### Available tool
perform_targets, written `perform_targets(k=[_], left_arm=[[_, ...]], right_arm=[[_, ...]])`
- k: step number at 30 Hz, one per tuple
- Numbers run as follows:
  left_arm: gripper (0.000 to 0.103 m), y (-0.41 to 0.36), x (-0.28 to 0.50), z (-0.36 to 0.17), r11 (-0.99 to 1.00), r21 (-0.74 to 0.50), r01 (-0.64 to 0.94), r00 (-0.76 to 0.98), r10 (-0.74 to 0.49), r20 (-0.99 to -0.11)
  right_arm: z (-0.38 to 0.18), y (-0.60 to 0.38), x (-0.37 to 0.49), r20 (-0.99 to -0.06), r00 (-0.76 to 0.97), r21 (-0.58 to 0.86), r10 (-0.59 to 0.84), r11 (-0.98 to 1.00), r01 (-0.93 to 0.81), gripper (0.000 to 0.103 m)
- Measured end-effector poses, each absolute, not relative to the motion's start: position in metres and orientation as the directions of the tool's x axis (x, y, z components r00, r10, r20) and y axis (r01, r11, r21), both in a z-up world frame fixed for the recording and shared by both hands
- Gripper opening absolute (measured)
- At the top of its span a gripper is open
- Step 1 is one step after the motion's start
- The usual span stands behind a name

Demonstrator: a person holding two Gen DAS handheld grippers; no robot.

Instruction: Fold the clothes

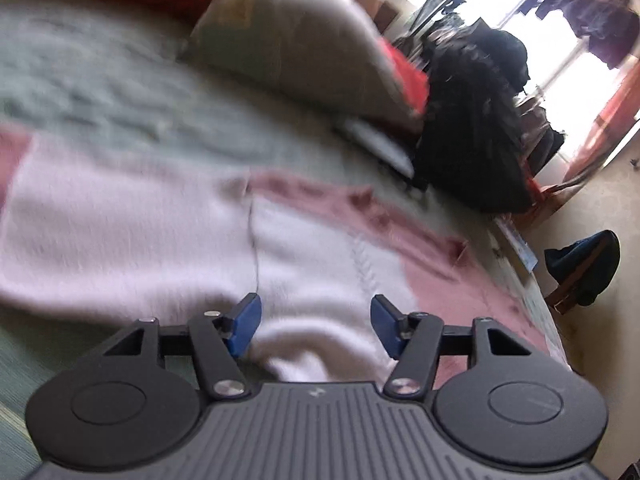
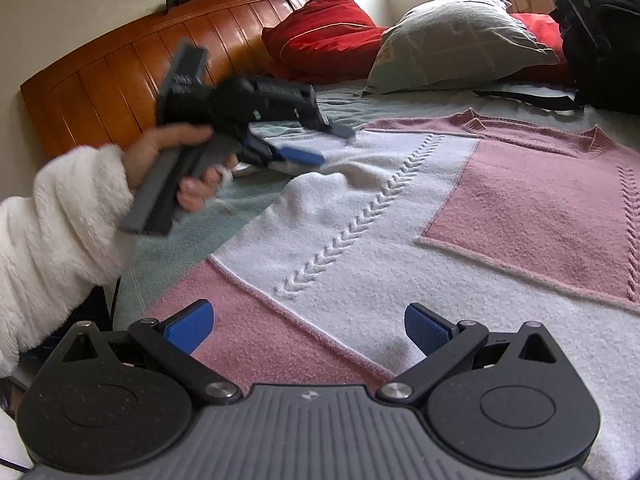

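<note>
A pink-and-white knit sweater (image 2: 400, 216) lay spread flat on a grey-green bedspread (image 2: 176, 256), neckline toward the pillows. The right gripper (image 2: 310, 330) hovered over the sweater's hem area with its blue pads standing wide apart and nothing between them. The left gripper (image 1: 316, 326) was over a white part of the sweater, jaws moderately spread and empty; its view was motion-blurred. In the right wrist view the left gripper (image 2: 304, 154) appeared held by a hand (image 2: 172, 160) in a fluffy white sleeve (image 2: 56, 220), tips at the sweater's far left edge; whether they touched the fabric could not be told.

Surroundings: a grey pillow (image 2: 456, 40) and a red pillow (image 2: 328, 36) lay at the head of the bed against a wooden headboard (image 2: 132, 76). A black backpack (image 2: 600, 32) sat on the bed just beside the sweater's neckline corner, its strap (image 2: 528, 98) trailing on the bedspread near the collar. A dark item (image 1: 584, 268) lay on the floor beside the bed.
</note>
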State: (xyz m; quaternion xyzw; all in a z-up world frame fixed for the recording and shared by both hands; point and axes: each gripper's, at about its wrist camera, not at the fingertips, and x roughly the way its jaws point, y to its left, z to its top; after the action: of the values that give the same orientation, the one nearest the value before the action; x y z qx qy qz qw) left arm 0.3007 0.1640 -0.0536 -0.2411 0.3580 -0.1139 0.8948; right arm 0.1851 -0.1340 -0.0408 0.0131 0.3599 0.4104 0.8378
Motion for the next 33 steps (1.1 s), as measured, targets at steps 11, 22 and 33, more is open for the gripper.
perform_targets(k=[11, 22, 33], left_arm=[[0.071, 0.179, 0.253, -0.027, 0.973, -0.229, 0.038, 0.735, -0.182, -0.653], [0.093, 0.183, 0.179, -0.005, 0.951, 0.196, 0.239, 0.780, -0.068, -0.622], [0.095, 0.223, 0.173, -0.027, 0.977, 0.062, 0.205, 0.804, -0.132, -0.580]], right_arm=[[-0.034, -0.139, 0.178, -0.517, 0.479, 0.270, 0.709, 0.666, -0.695, 0.103], [0.017, -0.065, 0.197, -0.500, 0.595, -0.045, 0.629, 0.667, -0.744, 0.056], [-0.022, 0.054, 0.247, -0.637, 0.566, -0.338, 0.524, 0.470, -0.816, 0.028]])
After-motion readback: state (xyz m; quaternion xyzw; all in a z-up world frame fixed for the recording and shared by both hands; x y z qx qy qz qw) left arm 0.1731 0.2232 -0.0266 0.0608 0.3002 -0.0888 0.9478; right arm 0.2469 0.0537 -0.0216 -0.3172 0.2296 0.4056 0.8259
